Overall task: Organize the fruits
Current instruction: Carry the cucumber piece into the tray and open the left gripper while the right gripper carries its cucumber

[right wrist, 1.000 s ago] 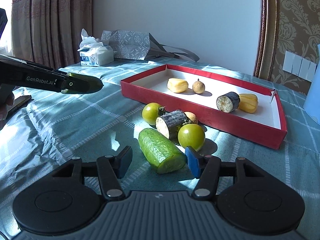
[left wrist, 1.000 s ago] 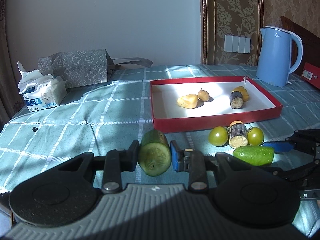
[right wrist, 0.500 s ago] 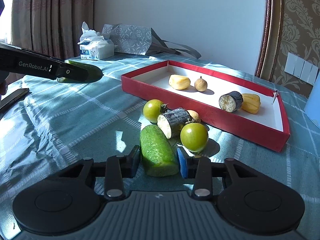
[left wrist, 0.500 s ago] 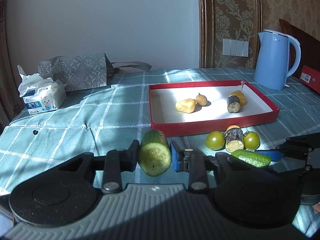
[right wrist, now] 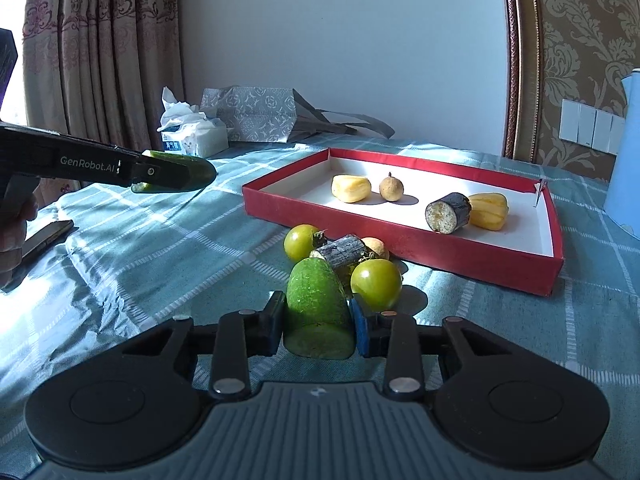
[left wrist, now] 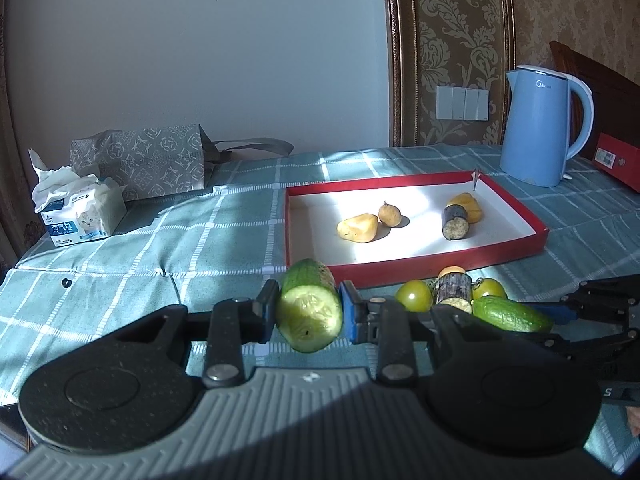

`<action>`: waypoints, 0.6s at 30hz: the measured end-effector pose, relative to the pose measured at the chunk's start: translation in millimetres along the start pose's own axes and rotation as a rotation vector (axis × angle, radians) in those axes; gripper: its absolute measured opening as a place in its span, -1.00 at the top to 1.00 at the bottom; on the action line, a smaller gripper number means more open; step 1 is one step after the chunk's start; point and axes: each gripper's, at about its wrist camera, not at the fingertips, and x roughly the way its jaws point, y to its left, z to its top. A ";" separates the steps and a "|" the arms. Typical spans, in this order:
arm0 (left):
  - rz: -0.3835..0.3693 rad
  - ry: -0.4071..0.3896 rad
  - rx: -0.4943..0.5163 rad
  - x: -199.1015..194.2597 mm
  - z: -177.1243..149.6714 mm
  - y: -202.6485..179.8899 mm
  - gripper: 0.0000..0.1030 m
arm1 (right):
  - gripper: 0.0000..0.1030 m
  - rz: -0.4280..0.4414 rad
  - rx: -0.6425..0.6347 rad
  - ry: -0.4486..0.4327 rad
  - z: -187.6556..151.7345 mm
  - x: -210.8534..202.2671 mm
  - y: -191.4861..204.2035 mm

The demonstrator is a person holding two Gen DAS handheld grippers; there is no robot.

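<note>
My left gripper (left wrist: 309,309) is shut on a cut cucumber half (left wrist: 310,322), held above the teal cloth with its cut face toward the camera; the right wrist view shows that gripper (right wrist: 168,171) from the side. My right gripper (right wrist: 318,322) is shut on a second cucumber piece (right wrist: 316,296), which lies low over the cloth. Just beyond it sit two green tomatoes (right wrist: 376,282), a dark cane piece (right wrist: 342,250) and a small brown fruit (right wrist: 376,247). The red tray (right wrist: 360,224) holds two yellow pieces (right wrist: 350,188), a small round fruit (right wrist: 391,188) and a dark cut piece (right wrist: 448,212).
A blue kettle (left wrist: 540,128) stands behind the tray at the right, with a red box (left wrist: 616,160) beside it. A tissue pack (left wrist: 76,208) and a grey gift bag (left wrist: 148,164) sit at the back left. A phone (right wrist: 48,236) lies on the cloth's left edge.
My right gripper's jaws have closed onto the cucumber piece, which turned to lie straight between them. My left gripper kept its hold and barely moved.
</note>
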 end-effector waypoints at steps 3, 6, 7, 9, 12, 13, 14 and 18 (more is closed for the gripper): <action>-0.009 -0.007 0.005 2.0 4.6 -4.4 0.44 | 0.34 0.002 0.067 -0.051 1.8 -10.7 -14.9; -0.013 -0.017 0.017 5.3 11.7 -10.0 0.44 | 0.34 -0.009 0.125 -0.084 2.5 -17.8 -29.0; -0.016 -0.021 0.021 6.5 13.8 -12.0 0.44 | 0.34 -0.015 0.146 -0.087 2.5 -19.0 -33.6; -0.025 -0.024 0.030 10.8 19.3 -16.9 0.44 | 0.34 -0.035 0.169 -0.088 1.5 -19.6 -39.0; -0.036 -0.027 0.035 17.6 27.2 -23.3 0.44 | 0.34 -0.038 0.182 -0.091 1.1 -19.5 -41.6; -0.041 -0.029 0.039 21.0 30.9 -26.2 0.44 | 0.34 -0.036 0.181 -0.094 1.2 -19.9 -41.3; -0.044 -0.033 0.044 24.0 34.4 -29.1 0.44 | 0.34 -0.034 0.180 -0.097 1.1 -20.6 -41.0; -0.072 -0.052 0.070 38.9 47.6 -42.7 0.44 | 0.34 -0.027 0.192 -0.097 0.1 -21.3 -42.7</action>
